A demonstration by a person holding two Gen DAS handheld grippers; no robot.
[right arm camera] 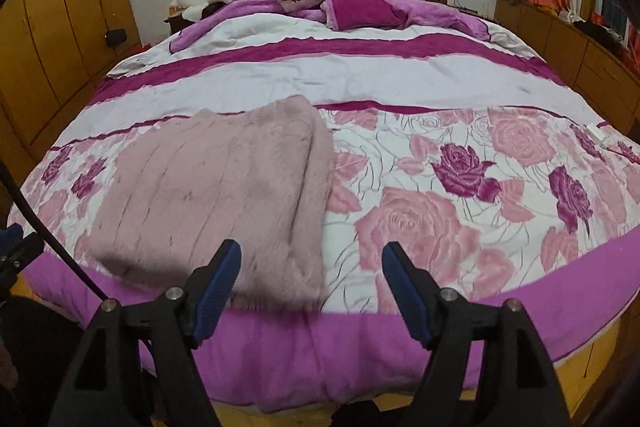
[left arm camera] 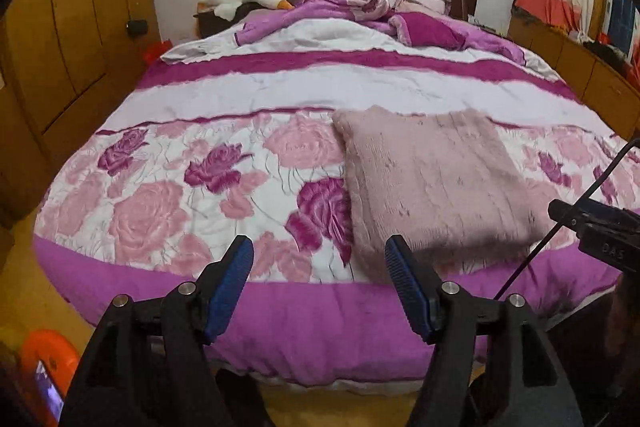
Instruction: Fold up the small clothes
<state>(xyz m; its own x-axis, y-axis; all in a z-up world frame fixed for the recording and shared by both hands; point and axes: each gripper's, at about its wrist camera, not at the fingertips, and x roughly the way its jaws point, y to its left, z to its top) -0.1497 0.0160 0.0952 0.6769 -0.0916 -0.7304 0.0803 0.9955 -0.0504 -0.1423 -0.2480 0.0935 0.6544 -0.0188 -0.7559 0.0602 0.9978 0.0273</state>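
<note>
A fuzzy, ribbed pink garment [left arm camera: 432, 183] lies folded into a soft rectangle near the foot of the rose-printed quilt [right arm camera: 420, 227]. The left gripper [left arm camera: 320, 255] and right gripper [right arm camera: 312, 259] hang with jaws apart, empty.

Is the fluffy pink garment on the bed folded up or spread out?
Folded. The fluffy pink garment lies as a neat thick rectangle on the flowery bedspread, no sleeves showing.
</note>
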